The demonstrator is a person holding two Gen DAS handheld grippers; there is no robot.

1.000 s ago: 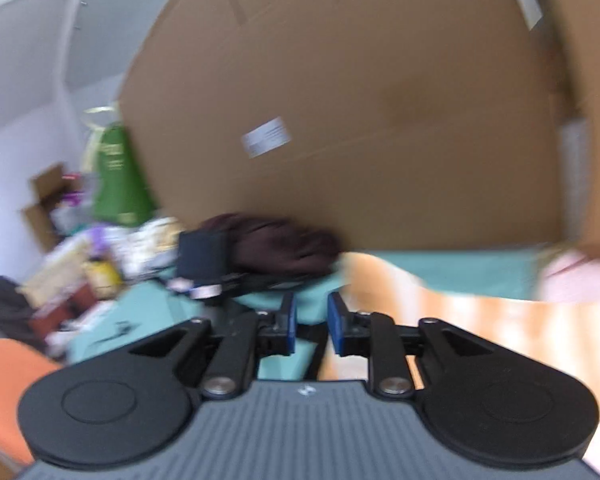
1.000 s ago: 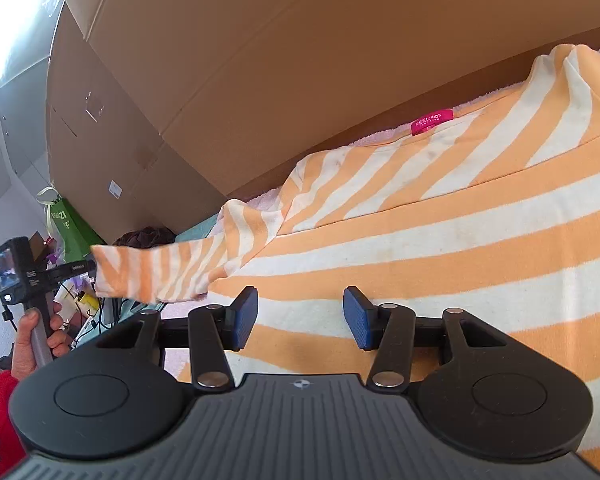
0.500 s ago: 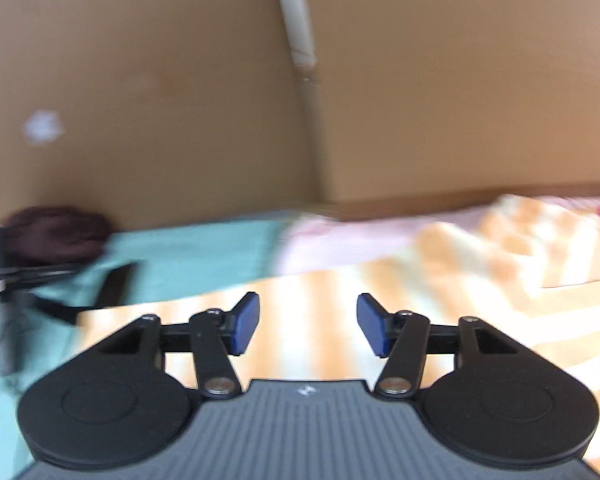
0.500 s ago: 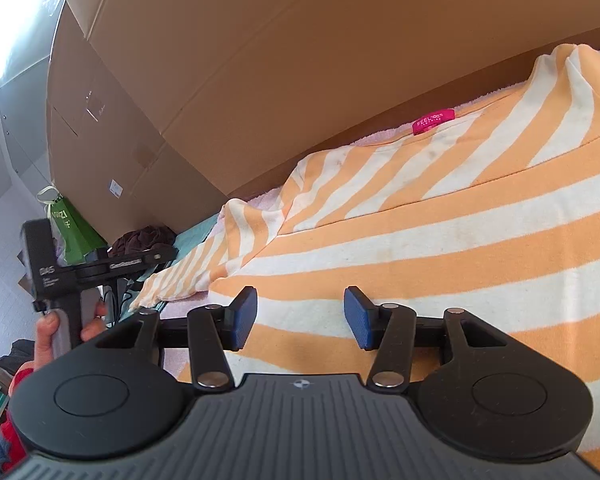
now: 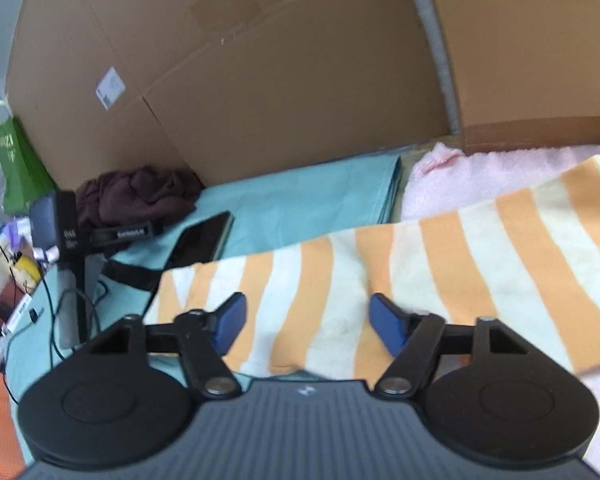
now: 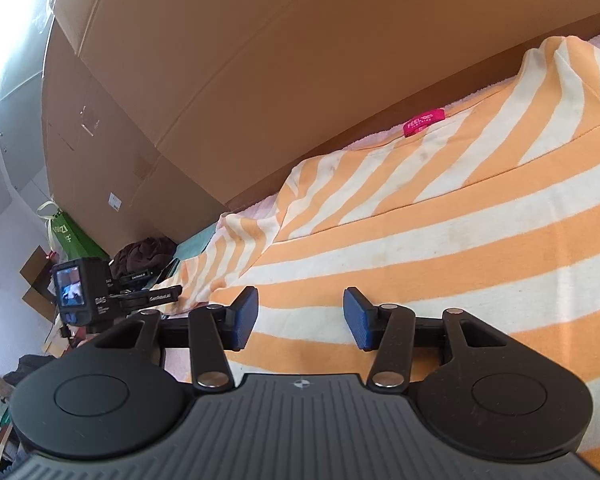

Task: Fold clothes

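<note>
Blue-padded fingers of the left gripper [image 5: 305, 322] are standing spread wide, holding nothing, and hovering just over the cuff end of the striped sleeve [image 5: 380, 280], which is lying flat and stretched out toward the left side of the bed. Orange and cream bands are running across that sleeve, and it is resting partly on a pink fleece blanket [image 5: 460, 176] and partly on a teal sheet [image 5: 300, 200]. Just beyond the cuff a dark phone [image 5: 200, 240] is lying on the teal sheet, a black stand with a small device [image 5: 68, 232] is standing beside it, and a crumpled dark brown garment [image 5: 140, 192] is sitting against the large cardboard boxes [image 5: 260, 80] that are walling the far side. A green bag [image 5: 16, 168] is leaning at the left edge. Over on the other side, the right gripper [image 6: 301, 318] is also holding its blue fingers well apart and gripping nothing, poised low above the body of the orange-and-cream striped shirt [image 6: 460, 240]. The shirt is lying spread face down across the bed, its pink neck label [image 6: 425, 121] showing near the cardboard wall, and its sleeve is trailing off to the left. From this side the left gripper's handle with its lit little screen [image 6: 70, 286] is showing next to the sleeve end.
</note>
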